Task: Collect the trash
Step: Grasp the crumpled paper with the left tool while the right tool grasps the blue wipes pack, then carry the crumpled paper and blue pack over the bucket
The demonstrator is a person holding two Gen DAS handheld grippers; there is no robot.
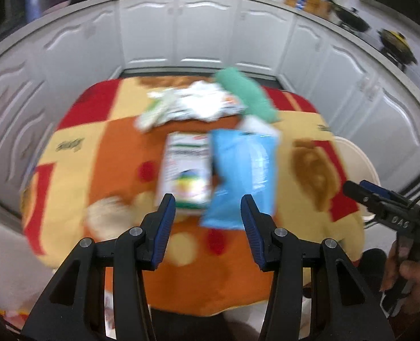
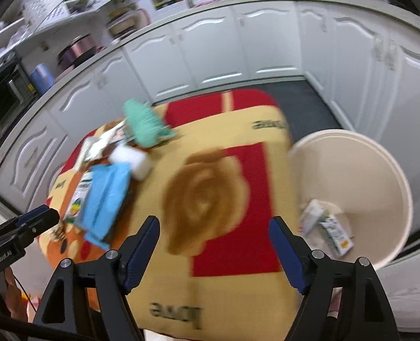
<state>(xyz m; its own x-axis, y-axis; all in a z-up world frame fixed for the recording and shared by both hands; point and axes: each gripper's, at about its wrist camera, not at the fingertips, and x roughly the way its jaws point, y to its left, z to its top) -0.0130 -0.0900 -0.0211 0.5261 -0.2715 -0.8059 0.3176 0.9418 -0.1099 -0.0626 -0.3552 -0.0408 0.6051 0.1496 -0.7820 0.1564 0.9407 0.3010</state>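
Trash lies on a small table with an orange, yellow and red cloth (image 1: pixel 110 153): a blue packet (image 1: pixel 242 170), a white carton (image 1: pixel 185 170), a green packet (image 1: pixel 245 93), crumpled white wrappers (image 1: pixel 193 103) and a beige lump (image 1: pixel 107 216). My left gripper (image 1: pixel 208 218) is open and empty, held above the near ends of the carton and blue packet. My right gripper (image 2: pixel 214 244) is open and empty over the cloth (image 2: pixel 238 284), right of the blue packet (image 2: pixel 105 196) and green packet (image 2: pixel 143 123). A cream bin (image 2: pixel 386 167) beside the table holds small cartons (image 2: pixel 328 228).
White kitchen cabinets (image 1: pixel 201 34) curve around behind the table, with pots on the counter (image 1: pixel 352 18). The bin's rim (image 1: pixel 360 153) shows right of the table in the left wrist view, near the other gripper (image 1: pixel 380 207). A dark floor mat (image 2: pixel 301 105) lies beyond the table.
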